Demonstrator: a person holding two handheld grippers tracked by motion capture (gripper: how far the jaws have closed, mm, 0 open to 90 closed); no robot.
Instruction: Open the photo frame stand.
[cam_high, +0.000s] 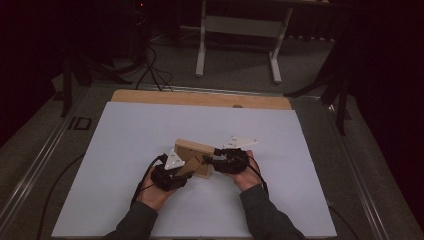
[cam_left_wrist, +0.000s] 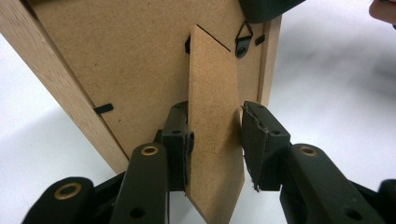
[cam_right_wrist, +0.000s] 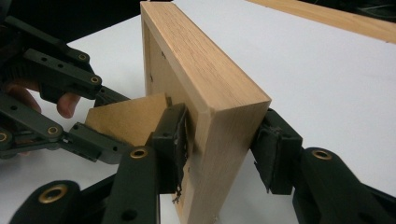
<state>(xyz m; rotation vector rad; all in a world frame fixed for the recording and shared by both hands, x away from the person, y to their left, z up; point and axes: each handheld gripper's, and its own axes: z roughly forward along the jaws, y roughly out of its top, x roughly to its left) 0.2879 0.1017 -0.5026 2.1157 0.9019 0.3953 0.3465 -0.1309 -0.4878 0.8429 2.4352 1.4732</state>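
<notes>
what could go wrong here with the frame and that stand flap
1. The left hand-held gripper straddles the fibreboard stand flap: one pad touches, the other stands apart, so the flap could slip out.
2. The flap hangs from a thin hinge; a hard pull might tear it.
3. The right hand-held gripper holds the wooden frame only near a corner, so it may twist or topple.

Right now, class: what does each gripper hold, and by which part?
The right gripper clamps the wooden picture frame across a corner of its rim. The left gripper straddles the frame's fold-out back stand; one pad touches it, the other stands apart.
</notes>
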